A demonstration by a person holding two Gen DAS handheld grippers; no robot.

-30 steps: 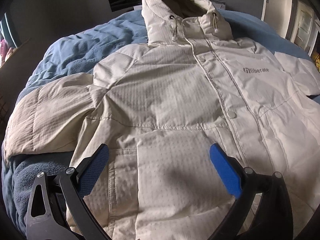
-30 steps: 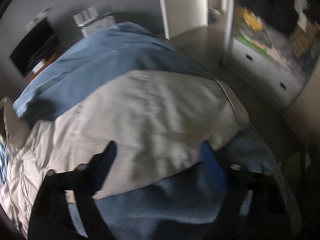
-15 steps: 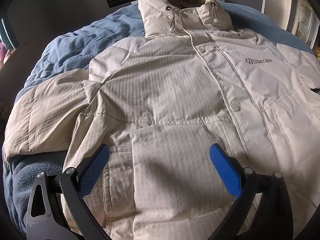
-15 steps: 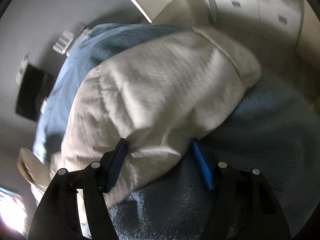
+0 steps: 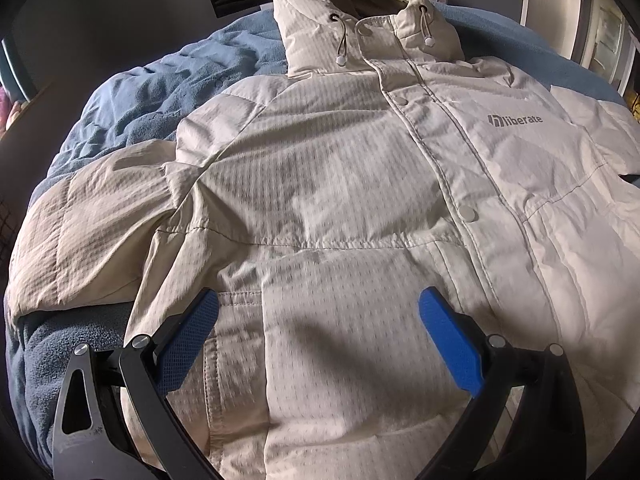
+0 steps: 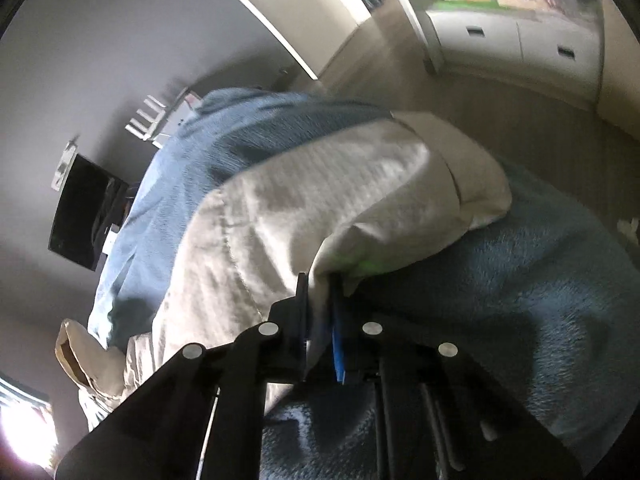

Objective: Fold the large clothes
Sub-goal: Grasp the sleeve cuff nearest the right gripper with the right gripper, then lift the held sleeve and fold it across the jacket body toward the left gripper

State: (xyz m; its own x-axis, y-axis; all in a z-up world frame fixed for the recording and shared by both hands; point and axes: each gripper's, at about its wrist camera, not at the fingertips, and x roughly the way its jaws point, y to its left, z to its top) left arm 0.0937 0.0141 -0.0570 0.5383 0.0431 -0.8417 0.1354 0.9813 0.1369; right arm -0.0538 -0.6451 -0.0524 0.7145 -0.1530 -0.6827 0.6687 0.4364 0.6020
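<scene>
Blue blanket (image 5: pixel 132 92) covers the bed under a cream jacket (image 5: pixel 320 184); left tool (image 5: pixel 318 312) gapes wide above it, right tool (image 6: pixel 319 292) pinches its sleeve (image 6: pixel 360 196).

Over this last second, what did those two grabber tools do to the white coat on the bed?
The right gripper rolled, moved in on the jacket sleeve and shut on a fold of its lower edge; a second ago its jaws were wide open above it. The left gripper is open as before over the jacket front, gripping nothing. The jacket lies buttoned on the blue blanket as it did.
</scene>
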